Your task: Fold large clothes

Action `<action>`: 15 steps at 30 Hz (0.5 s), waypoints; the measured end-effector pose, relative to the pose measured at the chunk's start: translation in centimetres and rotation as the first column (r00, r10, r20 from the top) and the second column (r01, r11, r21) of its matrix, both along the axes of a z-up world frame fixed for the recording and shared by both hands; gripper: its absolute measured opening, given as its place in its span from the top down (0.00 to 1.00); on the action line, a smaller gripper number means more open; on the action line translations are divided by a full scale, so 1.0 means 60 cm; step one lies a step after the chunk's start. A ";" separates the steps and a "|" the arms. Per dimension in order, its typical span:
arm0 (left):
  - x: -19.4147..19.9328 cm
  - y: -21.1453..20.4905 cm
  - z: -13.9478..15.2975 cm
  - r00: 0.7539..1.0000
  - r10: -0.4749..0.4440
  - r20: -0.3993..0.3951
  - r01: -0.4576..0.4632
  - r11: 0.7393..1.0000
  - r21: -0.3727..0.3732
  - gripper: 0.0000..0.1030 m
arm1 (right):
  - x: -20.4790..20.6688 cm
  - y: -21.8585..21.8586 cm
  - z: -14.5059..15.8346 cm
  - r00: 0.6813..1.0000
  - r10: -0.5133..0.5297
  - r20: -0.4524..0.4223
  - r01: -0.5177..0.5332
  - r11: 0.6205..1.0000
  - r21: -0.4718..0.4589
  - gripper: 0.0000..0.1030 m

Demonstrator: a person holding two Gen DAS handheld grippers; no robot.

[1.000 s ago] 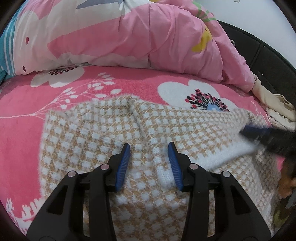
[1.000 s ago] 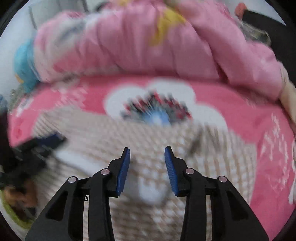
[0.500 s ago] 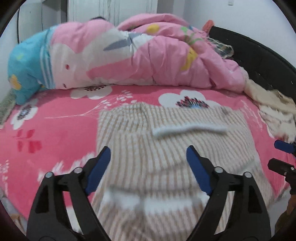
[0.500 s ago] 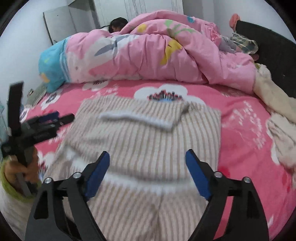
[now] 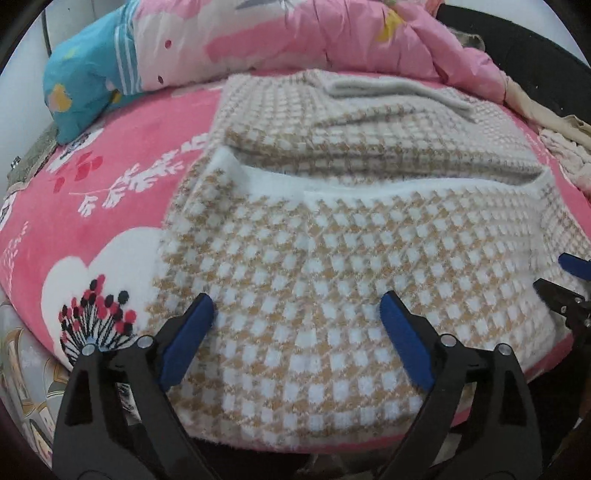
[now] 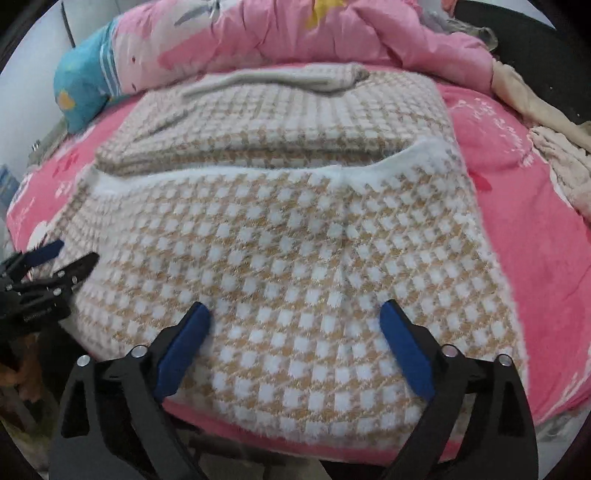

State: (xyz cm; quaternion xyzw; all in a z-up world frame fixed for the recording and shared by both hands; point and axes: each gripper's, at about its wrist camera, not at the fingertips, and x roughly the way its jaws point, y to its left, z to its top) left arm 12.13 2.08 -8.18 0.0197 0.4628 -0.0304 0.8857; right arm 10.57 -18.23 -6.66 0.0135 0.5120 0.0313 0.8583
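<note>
A large beige-and-white checked knit garment (image 5: 314, 240) lies flat on the pink bed, its near part folded over with a white band across the middle; it also shows in the right wrist view (image 6: 288, 229). My left gripper (image 5: 295, 310) is open and empty, hovering over the garment's near left edge. My right gripper (image 6: 293, 314) is open and empty over the near right part. Each gripper shows at the side of the other's view: the right one (image 5: 569, 280), the left one (image 6: 44, 266).
A pink floral bedsheet (image 5: 110, 184) covers the bed. A bunched pink and teal duvet (image 5: 221, 44) lies along the far side. Cream clothes (image 6: 554, 147) are heaped at the right edge. A dark headboard (image 5: 517, 33) stands at the far right.
Both grippers have opened wide and pulled back from the garment's far end to its near edge. The garment now lies folded with a white band across its middle.
</note>
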 end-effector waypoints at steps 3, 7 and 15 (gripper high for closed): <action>-0.001 0.001 -0.001 1.000 0.003 0.002 -0.003 1.000 -0.015 0.13 | 0.000 -0.005 -0.003 1.000 -0.017 -0.007 0.017 1.000 0.019 0.07; 0.000 0.002 -0.002 1.000 0.003 0.015 -0.003 1.000 -0.020 0.13 | -0.006 -0.007 -0.004 1.000 -0.027 0.010 0.027 0.999 0.018 0.06; -0.007 0.005 -0.004 1.000 0.007 0.008 -0.006 0.999 -0.033 0.12 | -0.008 -0.016 -0.008 1.000 -0.028 0.002 0.028 0.999 0.041 0.06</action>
